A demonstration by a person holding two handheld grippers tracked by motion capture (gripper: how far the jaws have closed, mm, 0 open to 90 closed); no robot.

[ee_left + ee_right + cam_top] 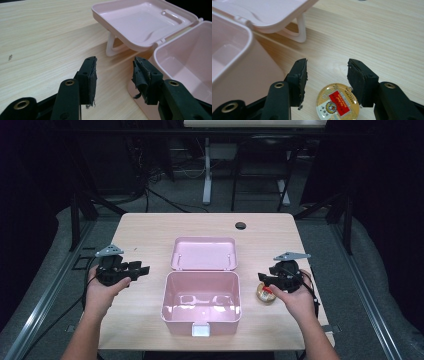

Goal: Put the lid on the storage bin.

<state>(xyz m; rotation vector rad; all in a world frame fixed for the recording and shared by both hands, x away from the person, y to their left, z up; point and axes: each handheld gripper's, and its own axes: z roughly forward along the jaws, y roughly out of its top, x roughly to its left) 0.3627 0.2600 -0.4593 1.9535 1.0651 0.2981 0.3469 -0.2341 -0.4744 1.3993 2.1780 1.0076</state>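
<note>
Nearest on the desk (140,227) stands the open pink box (201,301), its lid (204,253) laid back on the far side. Right of it lies a small round gold tin (264,292) with a red label. The right gripper (263,279) hovers over the tin, released, jaws apart with the tin below and between them but untouched. The step looks like the approach to a grasp; next, lower and close squarely on the tin's rim. The left gripper (143,269) waits released, left of the box. The right gripper view reveals the label; the left gripper view shows the lid's handle (111,46) propping it.
</note>
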